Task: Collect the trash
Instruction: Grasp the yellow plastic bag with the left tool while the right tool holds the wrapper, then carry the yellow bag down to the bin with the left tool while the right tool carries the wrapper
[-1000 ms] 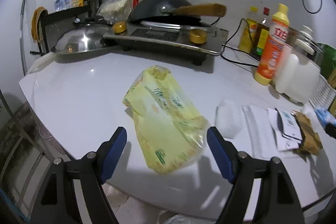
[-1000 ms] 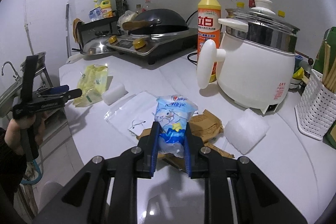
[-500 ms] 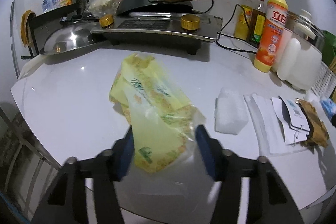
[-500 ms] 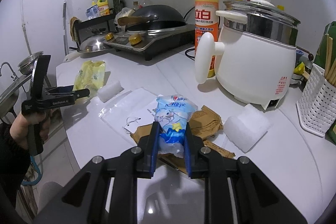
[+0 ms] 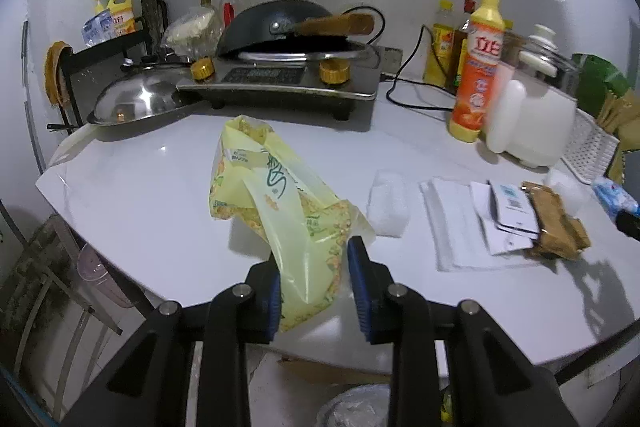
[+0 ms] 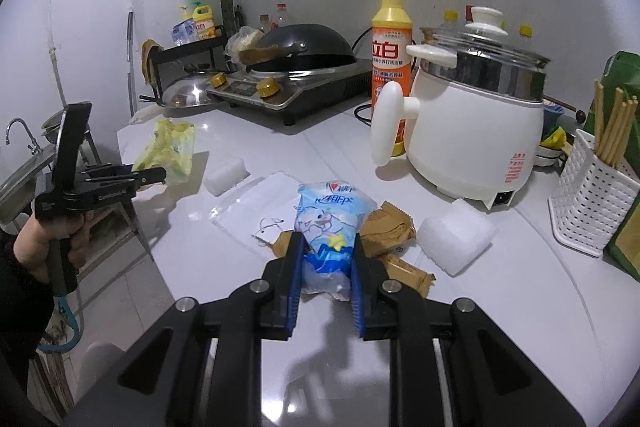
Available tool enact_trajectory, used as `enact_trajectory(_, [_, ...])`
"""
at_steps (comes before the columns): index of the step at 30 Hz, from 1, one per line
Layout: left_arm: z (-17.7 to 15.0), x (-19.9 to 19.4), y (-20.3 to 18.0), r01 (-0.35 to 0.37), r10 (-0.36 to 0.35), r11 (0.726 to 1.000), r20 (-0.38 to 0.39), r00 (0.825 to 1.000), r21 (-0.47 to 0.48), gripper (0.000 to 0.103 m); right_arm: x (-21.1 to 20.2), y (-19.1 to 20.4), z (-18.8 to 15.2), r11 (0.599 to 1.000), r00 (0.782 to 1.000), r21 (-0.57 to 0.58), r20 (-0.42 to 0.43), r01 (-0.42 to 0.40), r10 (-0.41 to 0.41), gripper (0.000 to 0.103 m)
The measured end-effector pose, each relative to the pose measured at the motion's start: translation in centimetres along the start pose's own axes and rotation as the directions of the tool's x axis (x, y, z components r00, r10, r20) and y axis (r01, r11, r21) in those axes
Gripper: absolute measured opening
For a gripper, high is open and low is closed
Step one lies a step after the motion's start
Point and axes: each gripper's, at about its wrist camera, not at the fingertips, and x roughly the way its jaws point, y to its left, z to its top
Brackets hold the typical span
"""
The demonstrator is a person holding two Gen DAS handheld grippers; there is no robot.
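On the white surface (image 5: 132, 203), the left tool (image 5: 314, 281) has just been closing and pinches the yellow bag (image 5: 276, 203) near the edge. The right tool (image 6: 326, 269) grips a blue packet (image 6: 332, 223). Lift both clear, slowly, grips firm.

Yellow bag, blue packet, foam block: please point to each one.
Yellow bag (image 5: 280, 203): left wrist view, middle of the bag.
Blue packet (image 6: 328, 223): right wrist view, printed front.
Foam block (image 6: 456, 237): right wrist view, top face.

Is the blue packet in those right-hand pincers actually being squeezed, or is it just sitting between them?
Touching. In the right wrist view, both blue pads of the right gripper press against the sides of the blue packet, pinching it inward.
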Motion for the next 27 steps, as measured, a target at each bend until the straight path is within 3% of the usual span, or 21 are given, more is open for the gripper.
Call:
enact_trajectory(14, [-3.6,-7.3,-2.9,0.049,-0.049,0.998,0.022,0.999,0.033,0.029,-4.6,1.7,-2.0,1.0,1.0,-0.02,0.011,-0.013,0.014,0.019])
enact_trajectory(27, [-8.2,-11.0,-5.5,0.1,-0.1,0.994,0.009,0.995,0.035,0.029,-7.5,4.1,-4.2,0.997,0.999,-0.061,0.003,-0.039,0.039,0.019])
